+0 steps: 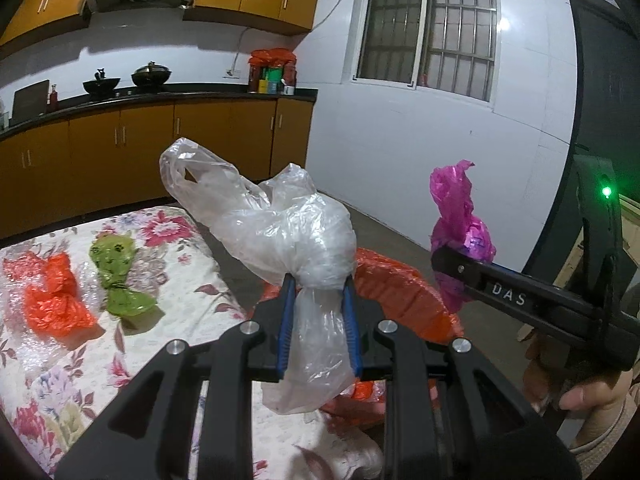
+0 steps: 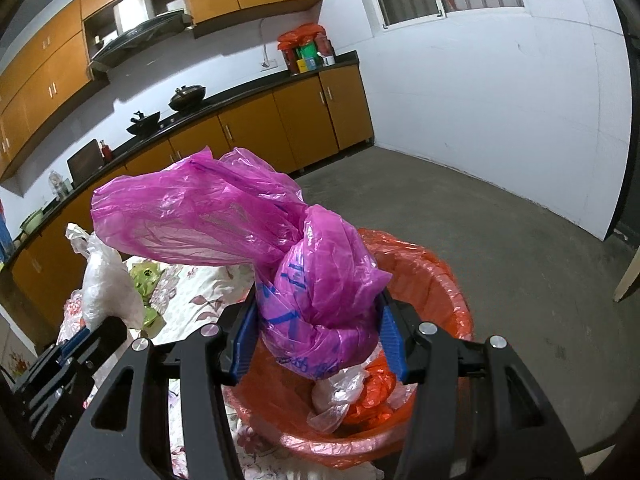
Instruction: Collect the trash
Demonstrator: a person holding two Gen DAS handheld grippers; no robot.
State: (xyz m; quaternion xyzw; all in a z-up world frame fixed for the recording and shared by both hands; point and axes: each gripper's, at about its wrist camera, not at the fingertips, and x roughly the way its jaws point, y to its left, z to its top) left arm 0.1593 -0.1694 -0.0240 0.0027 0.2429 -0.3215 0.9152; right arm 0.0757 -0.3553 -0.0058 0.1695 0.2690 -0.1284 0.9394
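While aloft, pink bag (image 2: 304, 280) over bin (image 2: 448, 280)

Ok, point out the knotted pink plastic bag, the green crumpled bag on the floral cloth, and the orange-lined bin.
knotted pink plastic bag (image 2: 320, 280), right wrist view, on its bulging knot.
green crumpled bag (image 1: 116, 276), left wrist view, on its middle.
orange-lined bin (image 2: 448, 280), right wrist view, on its far rim.

A floral-clothed table (image 1: 168, 344) bears an orange bag (image 1: 56, 300) beside a green bag (image 1: 120, 276).
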